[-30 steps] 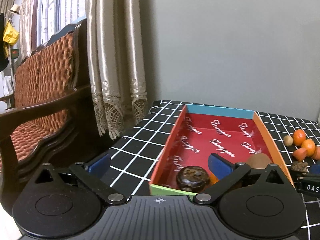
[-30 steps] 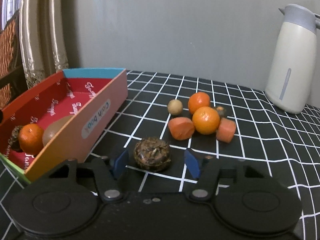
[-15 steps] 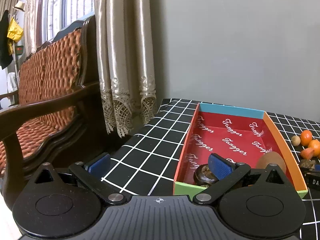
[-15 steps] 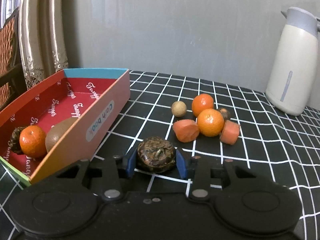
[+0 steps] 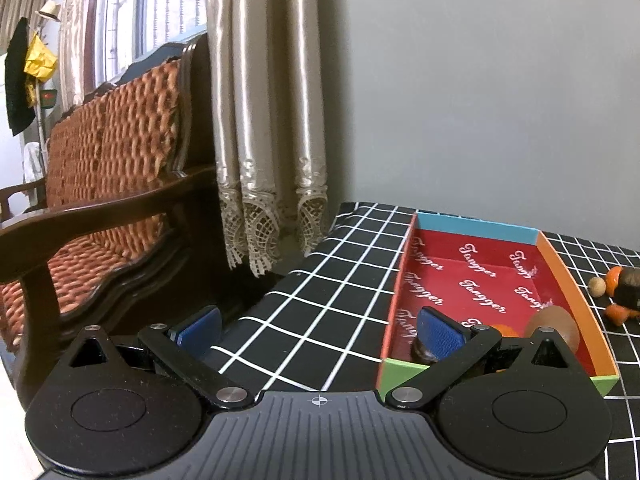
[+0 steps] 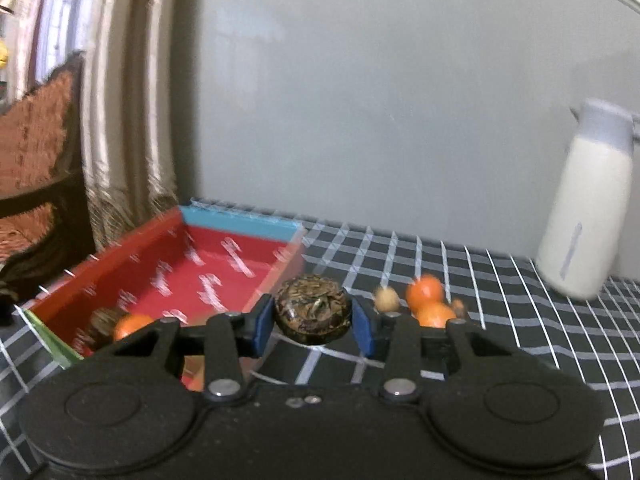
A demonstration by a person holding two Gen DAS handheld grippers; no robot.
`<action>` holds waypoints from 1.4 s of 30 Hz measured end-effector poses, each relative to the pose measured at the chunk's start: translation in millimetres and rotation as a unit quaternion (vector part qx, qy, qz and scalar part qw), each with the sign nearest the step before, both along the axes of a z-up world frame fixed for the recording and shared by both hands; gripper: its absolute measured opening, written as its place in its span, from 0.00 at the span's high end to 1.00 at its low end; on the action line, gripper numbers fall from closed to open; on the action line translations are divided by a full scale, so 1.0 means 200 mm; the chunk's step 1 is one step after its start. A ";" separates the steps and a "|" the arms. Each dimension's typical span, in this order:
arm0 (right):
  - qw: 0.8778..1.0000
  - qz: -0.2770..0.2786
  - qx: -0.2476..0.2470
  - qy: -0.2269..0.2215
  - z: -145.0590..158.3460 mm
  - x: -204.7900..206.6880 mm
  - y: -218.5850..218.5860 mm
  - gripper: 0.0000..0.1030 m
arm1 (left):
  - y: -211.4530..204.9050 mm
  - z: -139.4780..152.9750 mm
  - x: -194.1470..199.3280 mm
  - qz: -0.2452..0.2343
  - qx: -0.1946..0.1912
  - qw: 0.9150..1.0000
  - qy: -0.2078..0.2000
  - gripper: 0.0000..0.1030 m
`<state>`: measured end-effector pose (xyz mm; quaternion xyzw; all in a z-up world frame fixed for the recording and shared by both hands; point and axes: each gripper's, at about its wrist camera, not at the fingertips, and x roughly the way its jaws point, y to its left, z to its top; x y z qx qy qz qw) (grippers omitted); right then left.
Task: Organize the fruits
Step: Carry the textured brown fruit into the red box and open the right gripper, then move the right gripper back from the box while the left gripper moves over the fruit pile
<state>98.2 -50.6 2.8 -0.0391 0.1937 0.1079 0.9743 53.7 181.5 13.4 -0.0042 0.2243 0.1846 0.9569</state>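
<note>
Right tool (image 6: 313,330) pinches a dark round wrinkled fruit (image 6: 313,309) between its blue pads, 1 pad on each side, fruit clear of the checked surface (image 6: 500,280) and hanging at the near right wall of the red box (image 6: 224,268). Frame is blurred (tool in motion, I'd judge a carry toward the box).

Left tool (image 5: 318,330) is spread wide with nothing between the pads; right pad sits in front of the box's near end, left pad over the surface edge near the wooden bench (image 5: 104,208).

Progress, near to far: box already has 3 items at its near end — a dark round fruit (image 5: 424,354) mostly hidden behind the pad, an orange (image 6: 130,325), a brown kiwi-like fruit (image 5: 554,326). Far part of the box is bare. Still out on the surface past the held fruit: a small tan ball (image 6: 386,301), 2 oranges (image 6: 425,290), a small dark piece beside them, plus an orange chunk (image 5: 616,314) seen from the left view. White flask (image 6: 586,216) stands far right, not part of the sort.

Judgement: under halfway, at least 5 pieces left after this one.
</note>
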 end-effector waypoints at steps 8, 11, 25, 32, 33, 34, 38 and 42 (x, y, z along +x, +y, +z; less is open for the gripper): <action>0.998 0.060 -0.020 -0.012 -0.01 0.00 0.28 0.62 | 0.09 -0.02 -0.04 0.013 0.006 1.000 0.006 0.00; 0.997 0.069 -0.023 -0.004 -0.03 0.04 0.36 0.62 | 0.14 -0.03 -0.05 0.020 0.005 1.000 0.007 0.00; 0.999 0.044 -0.010 -0.007 -0.04 0.08 0.32 0.58 | 0.17 -0.04 -0.04 0.016 -0.001 1.000 0.007 0.00; 1.000 -0.008 0.006 -0.004 0.01 0.04 0.00 0.56 | 0.01 0.00 -0.03 -0.013 -0.002 1.000 -0.001 0.00; 1.000 -0.013 0.007 -0.004 0.02 0.03 -0.03 0.55 | -0.02 0.00 -0.02 -0.017 -0.002 1.000 -0.002 0.00; 1.000 -0.020 0.008 -0.004 0.02 0.02 -0.07 0.55 | -0.05 0.00 -0.02 -0.022 -0.002 1.000 -0.001 0.00; 0.999 -0.047 0.014 -0.003 0.04 -0.01 -0.23 0.53 | -0.17 0.01 0.01 -0.041 0.001 0.999 -0.003 0.00; 0.997 -0.070 0.019 -0.003 0.05 -0.04 -0.37 0.52 | -0.31 0.02 0.02 -0.063 0.005 0.998 -0.003 0.00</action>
